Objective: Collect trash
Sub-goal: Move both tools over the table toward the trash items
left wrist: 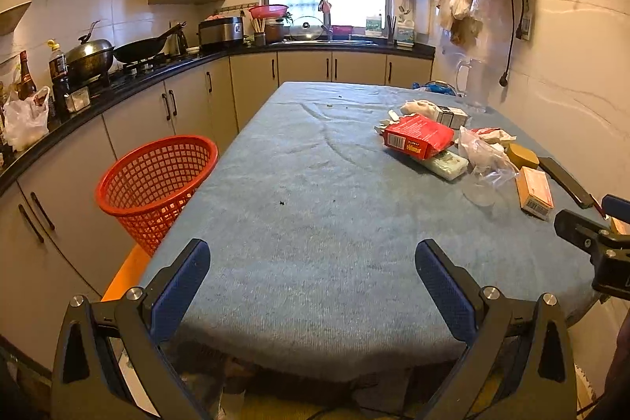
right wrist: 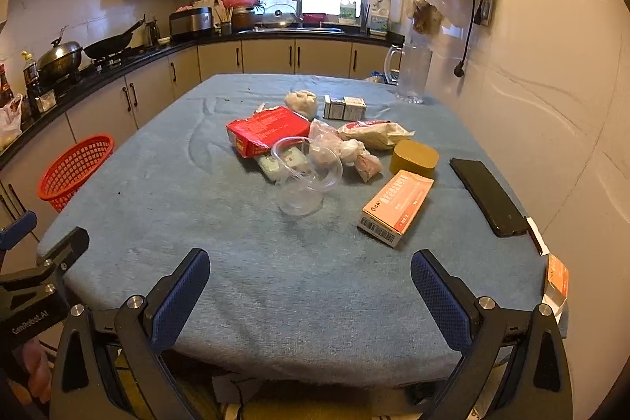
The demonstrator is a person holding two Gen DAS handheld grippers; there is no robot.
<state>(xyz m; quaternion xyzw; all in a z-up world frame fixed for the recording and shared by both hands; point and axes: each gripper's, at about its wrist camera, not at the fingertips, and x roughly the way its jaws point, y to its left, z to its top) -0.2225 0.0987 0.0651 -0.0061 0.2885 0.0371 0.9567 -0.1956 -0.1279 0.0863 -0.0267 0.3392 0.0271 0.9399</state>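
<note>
Blue cloth covers the kitchen table [right wrist: 157, 191], and I have both tools parked at its near edge, low and level, which reads to me as a start pose before any pick. My left gripper [left wrist: 313, 286] has its 2 blue pads spread wide with only bare cloth between them; my right gripper [right wrist: 309, 288] is spread the same way and holds nothing.

Nearest my right tool lies an orange carton [right wrist: 395, 207], flat, barcode end toward me. Just beyond it a clear plastic cup [right wrist: 305, 180] lies tipped on its side. Behind the cup the litter bunches together: a red box [right wrist: 265, 134] resting on a pale pack, crumpled plastic wrap [right wrist: 346, 152], a flattened paper bag [right wrist: 374, 134], then 2 small boxes [right wrist: 344, 107] and a wad of tissue [right wrist: 301, 103] farther back. A black phone [right wrist: 488, 195] lies along the right edge and a yellow tin [right wrist: 413, 156] sits near the pile; I judge these are not trash.

Off the table's left side stands the red mesh basket [left wrist: 157, 184], tilted toward the table, I'd guess so that waste drops in easily. Since the pile sits right and the bin left, I expect hand-overs or long carries.
</note>
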